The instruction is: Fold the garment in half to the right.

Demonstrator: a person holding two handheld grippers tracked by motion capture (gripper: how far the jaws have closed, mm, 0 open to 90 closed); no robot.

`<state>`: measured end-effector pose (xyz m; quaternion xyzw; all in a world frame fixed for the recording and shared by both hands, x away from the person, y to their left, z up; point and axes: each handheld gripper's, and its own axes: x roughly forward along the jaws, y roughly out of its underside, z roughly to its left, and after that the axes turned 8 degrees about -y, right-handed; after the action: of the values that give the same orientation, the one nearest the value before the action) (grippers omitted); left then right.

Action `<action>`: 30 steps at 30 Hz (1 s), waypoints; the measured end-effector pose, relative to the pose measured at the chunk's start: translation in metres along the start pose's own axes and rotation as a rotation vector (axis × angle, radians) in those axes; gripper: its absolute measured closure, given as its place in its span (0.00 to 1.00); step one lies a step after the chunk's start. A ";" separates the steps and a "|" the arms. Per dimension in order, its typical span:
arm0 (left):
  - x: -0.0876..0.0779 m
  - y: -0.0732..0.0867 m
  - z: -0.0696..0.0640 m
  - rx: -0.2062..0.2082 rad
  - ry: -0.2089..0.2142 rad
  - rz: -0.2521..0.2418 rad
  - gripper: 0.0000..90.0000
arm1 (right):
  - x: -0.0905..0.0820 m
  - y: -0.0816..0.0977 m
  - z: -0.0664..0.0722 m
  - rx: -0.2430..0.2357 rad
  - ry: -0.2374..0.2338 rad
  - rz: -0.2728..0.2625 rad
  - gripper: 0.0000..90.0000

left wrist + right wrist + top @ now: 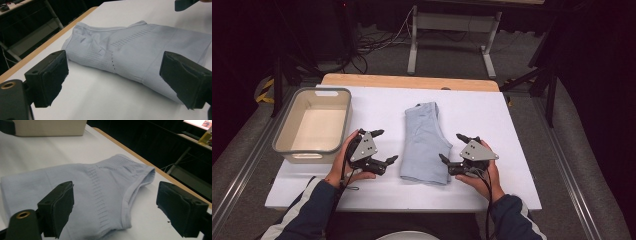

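A folded pale blue knit garment lies flat in the middle of the white table top. My left gripper rests to the left of the garment, open, its jaws pointing at the cloth with bare table between them. On the other side my right gripper is open too, and its nearer jaw reaches the garment's lower right edge. Neither holds anything. In the left gripper view my own gripper has the folded edge just beyond its pads; the right gripper frames the arm-hole seam.
A beige plastic bin, with nothing in it, stands at the table's left side; its wall is seen at the top of the right gripper view. A bare wooden strip runs along the far edge. Beyond it are metal stand legs and cables on the floor.
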<state>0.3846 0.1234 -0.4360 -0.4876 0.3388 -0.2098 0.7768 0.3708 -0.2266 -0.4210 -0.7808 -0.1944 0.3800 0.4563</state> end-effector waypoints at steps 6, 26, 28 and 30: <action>-0.012 0.011 0.002 -0.007 -0.025 -0.003 0.10 | -0.006 0.005 0.001 0.001 -0.011 -0.018 0.17; -0.045 0.048 0.006 -0.093 -0.060 0.009 0.10 | -0.025 0.029 0.006 0.014 -0.007 0.010 0.18; -0.048 0.052 0.006 -0.105 -0.067 0.018 0.10 | -0.025 0.031 0.006 0.015 -0.007 0.013 0.18; -0.053 0.057 0.006 -0.116 -0.071 0.027 0.10 | -0.029 0.036 0.005 0.021 -0.004 0.023 0.18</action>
<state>0.3528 0.1870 -0.4681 -0.5343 0.3293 -0.1619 0.7615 0.3470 -0.2610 -0.4417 -0.7774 -0.1821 0.3888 0.4596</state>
